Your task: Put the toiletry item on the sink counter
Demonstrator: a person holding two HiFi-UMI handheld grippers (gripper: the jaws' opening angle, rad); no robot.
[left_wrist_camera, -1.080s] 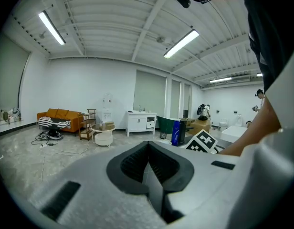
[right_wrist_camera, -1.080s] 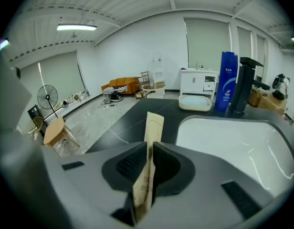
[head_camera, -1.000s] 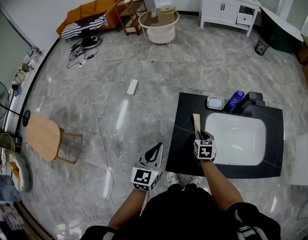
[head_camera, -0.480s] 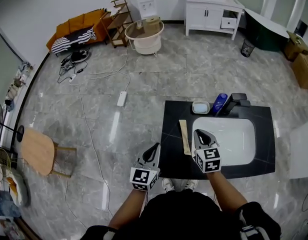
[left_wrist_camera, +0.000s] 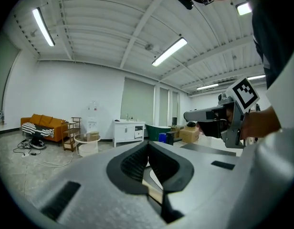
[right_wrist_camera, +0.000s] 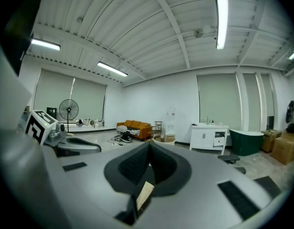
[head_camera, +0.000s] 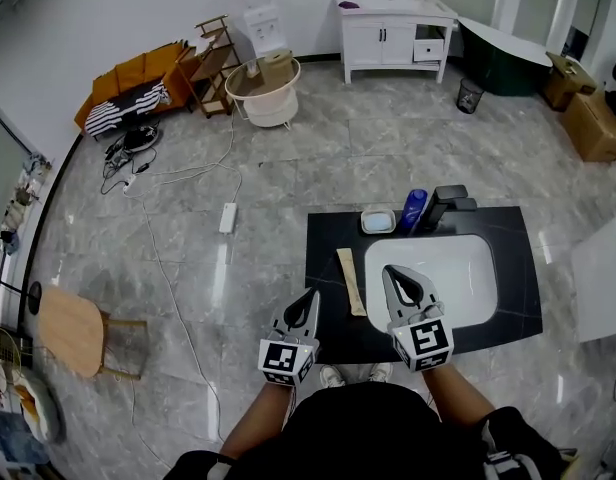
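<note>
The toiletry item [head_camera: 350,281] is a long flat tan piece lying on the black sink counter [head_camera: 326,236], left of the white basin [head_camera: 458,268]. My right gripper [head_camera: 391,270] hovers over the basin's near left corner, just right of the item, shut and empty. Off the counter's front left corner, my left gripper [head_camera: 312,294] is also shut with nothing in it. A sliver of the tan item [left_wrist_camera: 154,190] shows below the jaws of the left gripper [left_wrist_camera: 148,144]. The same tan item [right_wrist_camera: 144,194] shows below the jaws of the right gripper [right_wrist_camera: 149,146].
At the counter's back edge stand a white soap dish [head_camera: 378,221], a blue bottle [head_camera: 415,208] and a black faucet [head_camera: 446,205]. A white box [head_camera: 600,278] stands right of the counter. A power strip [head_camera: 227,217] with cables lies on the floor to the left.
One second ago my right gripper held the tan item over the counter. It has let go, the item lies flat, and the gripper has drawn back toward me.
</note>
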